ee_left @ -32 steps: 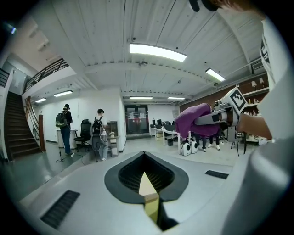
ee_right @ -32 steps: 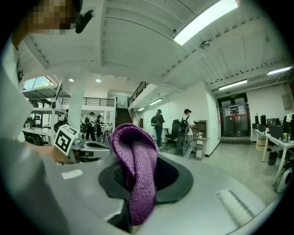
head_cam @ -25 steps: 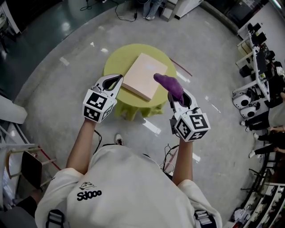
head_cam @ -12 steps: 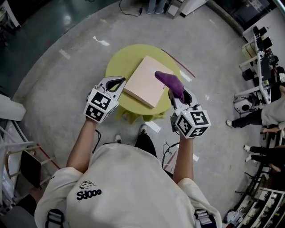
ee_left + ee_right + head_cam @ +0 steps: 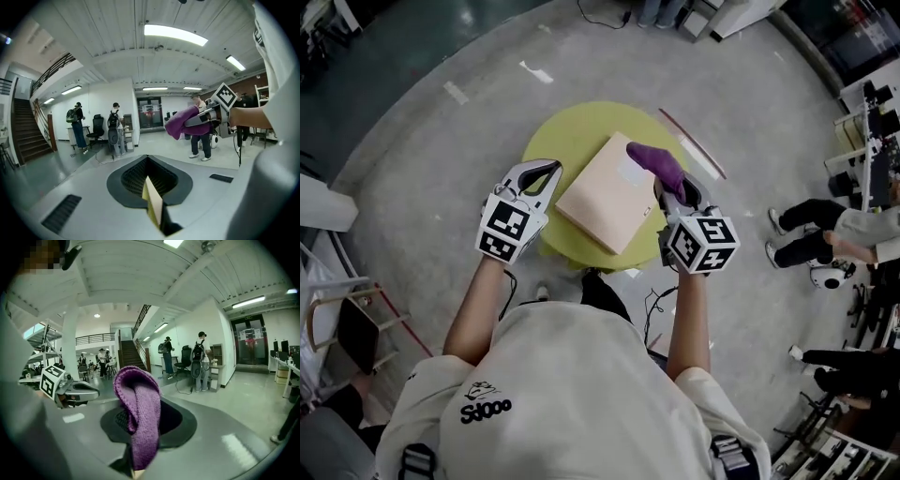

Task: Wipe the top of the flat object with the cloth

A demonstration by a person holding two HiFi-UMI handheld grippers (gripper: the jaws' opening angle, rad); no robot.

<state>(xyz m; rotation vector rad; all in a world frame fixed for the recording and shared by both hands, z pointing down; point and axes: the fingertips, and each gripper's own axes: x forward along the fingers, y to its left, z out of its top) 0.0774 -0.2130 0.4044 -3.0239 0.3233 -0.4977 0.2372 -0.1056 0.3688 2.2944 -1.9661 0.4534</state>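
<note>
A flat pale-pink board (image 5: pixel 602 195) lies on a round yellow-green table (image 5: pixel 558 131). My right gripper (image 5: pixel 673 192) is shut on a purple knitted cloth (image 5: pixel 657 165), which droops over the board's right edge. In the right gripper view the cloth (image 5: pixel 138 418) hangs folded from the shut jaws (image 5: pixel 135 468). My left gripper (image 5: pixel 542 172) hovers at the board's left side, shut with nothing in it; its jaws (image 5: pixel 153 208) meet in the left gripper view. That view also shows the cloth (image 5: pixel 180 123) held up by the right gripper, both grippers pointing level across the room.
A thin pink rod (image 5: pixel 692 143) lies beside the table on the grey floor. A person's legs and shoes (image 5: pixel 797 234) stand at the right, a chair (image 5: pixel 347 330) at the left. People with backpacks (image 5: pixel 202 359) stand far off by a desk.
The table and board have drawn closer beneath me. Both grippers now flank the board, the cloth over its right edge. Neither gripper's hold has changed.
</note>
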